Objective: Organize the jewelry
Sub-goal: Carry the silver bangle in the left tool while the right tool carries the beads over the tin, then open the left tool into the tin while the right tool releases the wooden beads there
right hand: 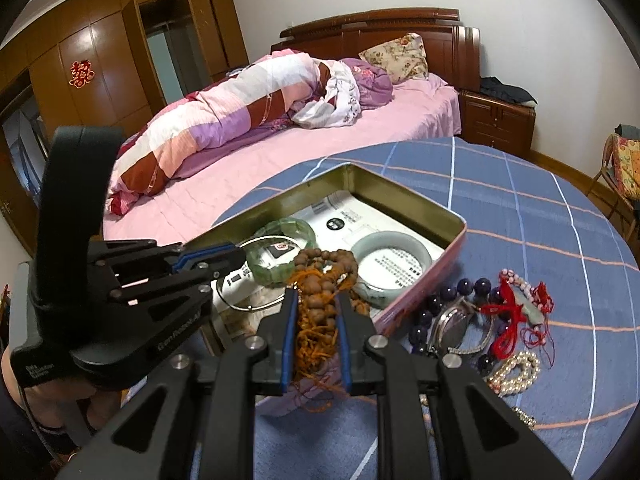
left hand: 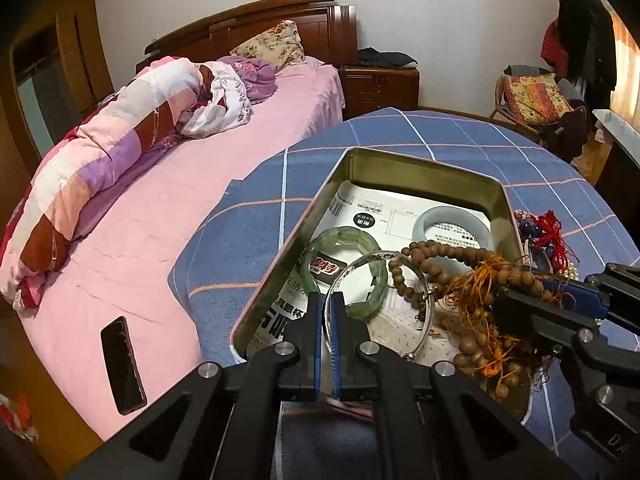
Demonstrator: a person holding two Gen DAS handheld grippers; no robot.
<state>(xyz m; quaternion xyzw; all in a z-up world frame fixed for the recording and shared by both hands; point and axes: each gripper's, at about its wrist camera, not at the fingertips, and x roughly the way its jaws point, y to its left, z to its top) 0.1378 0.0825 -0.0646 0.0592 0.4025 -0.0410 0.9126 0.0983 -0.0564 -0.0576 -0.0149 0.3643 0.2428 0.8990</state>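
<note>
Over tin (left hand: 404, 162): bead strand (right hand: 318, 300) pinched btwn right fingers (right hand: 289, 320); left fingers (left hand: 316, 320) clamped on bangle (left hand: 420, 280).

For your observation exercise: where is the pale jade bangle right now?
In both wrist views the pale jade bangle lies flat inside the open tin, on printed paper near its far right corner, beyond the wooden bead string.

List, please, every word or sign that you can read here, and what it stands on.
"Gen Robot.AI": side of the left gripper.
"囍", red paper sign: wardrobe door.
Small white label on that gripper: too small to read.
Chinese print on the paper lining the tin: too blurred to read.
</note>
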